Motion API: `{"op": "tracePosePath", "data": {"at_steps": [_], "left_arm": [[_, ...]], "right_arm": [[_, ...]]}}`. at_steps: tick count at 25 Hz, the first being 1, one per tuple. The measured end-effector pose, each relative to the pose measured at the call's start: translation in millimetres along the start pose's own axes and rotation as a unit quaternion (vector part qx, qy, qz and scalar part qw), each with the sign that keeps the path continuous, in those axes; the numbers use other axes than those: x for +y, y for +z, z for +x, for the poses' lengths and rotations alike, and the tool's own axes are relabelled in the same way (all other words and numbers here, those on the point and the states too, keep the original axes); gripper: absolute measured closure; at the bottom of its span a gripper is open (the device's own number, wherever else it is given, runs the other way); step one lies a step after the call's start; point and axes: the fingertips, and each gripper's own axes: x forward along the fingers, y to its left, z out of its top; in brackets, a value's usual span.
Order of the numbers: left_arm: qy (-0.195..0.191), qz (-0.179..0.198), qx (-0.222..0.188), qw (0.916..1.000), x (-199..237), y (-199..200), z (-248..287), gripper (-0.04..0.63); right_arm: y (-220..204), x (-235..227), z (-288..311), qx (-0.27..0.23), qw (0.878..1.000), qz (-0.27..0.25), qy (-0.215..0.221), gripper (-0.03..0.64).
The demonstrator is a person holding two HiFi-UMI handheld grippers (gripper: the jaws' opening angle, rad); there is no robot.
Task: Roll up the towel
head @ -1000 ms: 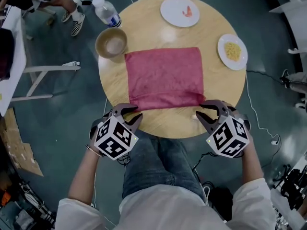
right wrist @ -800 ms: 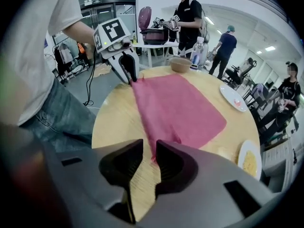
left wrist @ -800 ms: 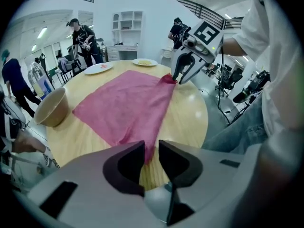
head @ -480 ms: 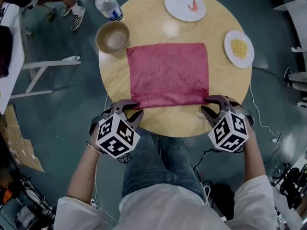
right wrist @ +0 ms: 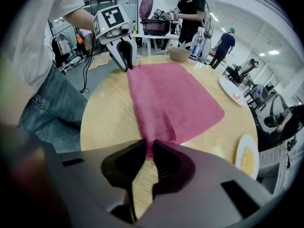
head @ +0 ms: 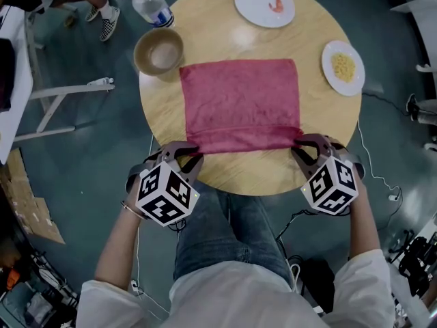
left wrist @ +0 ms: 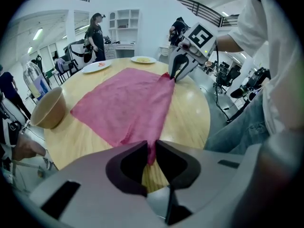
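A red towel (head: 239, 101) lies spread on the round wooden table (head: 252, 173), with a low fold along its near edge. My left gripper (head: 190, 154) is at the towel's near left corner. In the left gripper view its jaws (left wrist: 152, 147) have just been closing and pinch that corner of the towel (left wrist: 128, 103). At the near right corner my right gripper (head: 302, 145) has also just been closing, and its jaws (right wrist: 148, 148) grip the cloth (right wrist: 171, 99) there. Each gripper shows in the other's view, holding its end of the same edge.
A tan bowl (head: 158, 52) touches the towel's far left corner, with a water bottle (head: 150, 5) behind it. A plate with pink food (head: 264, 4) sits at the back and a plate with yellow food (head: 343, 67) at the right. My legs are under the near rim.
The right gripper has come down and in onto the towel's near right corner. Both pairs of jaws have narrowed on the cloth. The left gripper has stayed at its corner.
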Motion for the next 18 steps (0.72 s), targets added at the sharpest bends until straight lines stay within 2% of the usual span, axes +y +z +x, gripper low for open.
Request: {"op": "tracePosePath", "data": {"at_steps": [5, 11, 18], "left_arm": [[0.002, 0.007, 0.006, 1.0000, 1.9, -0.5, 0.1, 0.541], [0.001, -0.004, 0.007, 1.0000, 2.6, -0.3, -0.7, 0.567], [-0.048, -0.005, 0.024, 0.9985, -20.0, -5.1, -8.3, 0.577]], "right_arm": [[1.3, -1.5, 0.8, -0.001, 1.000, 0.004, 0.008, 0.568], [1.4, -1.9, -1.3, -0.008, 1.000, 0.021, 0.006, 0.584], [-5.5, 17.6, -7.5, 0.003, 0.999, 0.030, 0.031, 0.598]]}}
